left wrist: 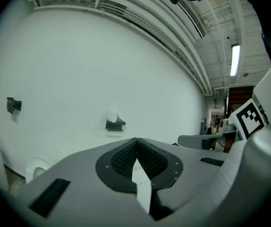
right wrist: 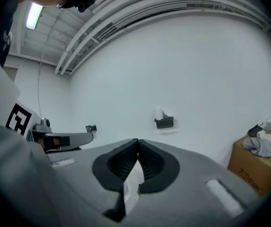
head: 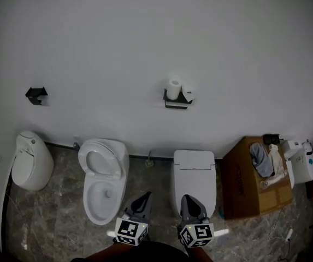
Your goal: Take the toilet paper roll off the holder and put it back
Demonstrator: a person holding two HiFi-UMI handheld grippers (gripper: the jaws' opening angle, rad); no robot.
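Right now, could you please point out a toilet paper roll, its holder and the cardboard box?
toilet paper roll (head: 173,88), head view, its side
holder (head: 176,105), head view, dark shelf
cardboard box (head: 241,182), head view, brown face

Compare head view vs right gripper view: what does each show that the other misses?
Head view only: the open toilet and the closed toilet. Right gripper view only: the ceiling light, and a close look at the right gripper, jaws shut on nothing. Both: the toilet paper roll on its wall holder, and the cardboard box.
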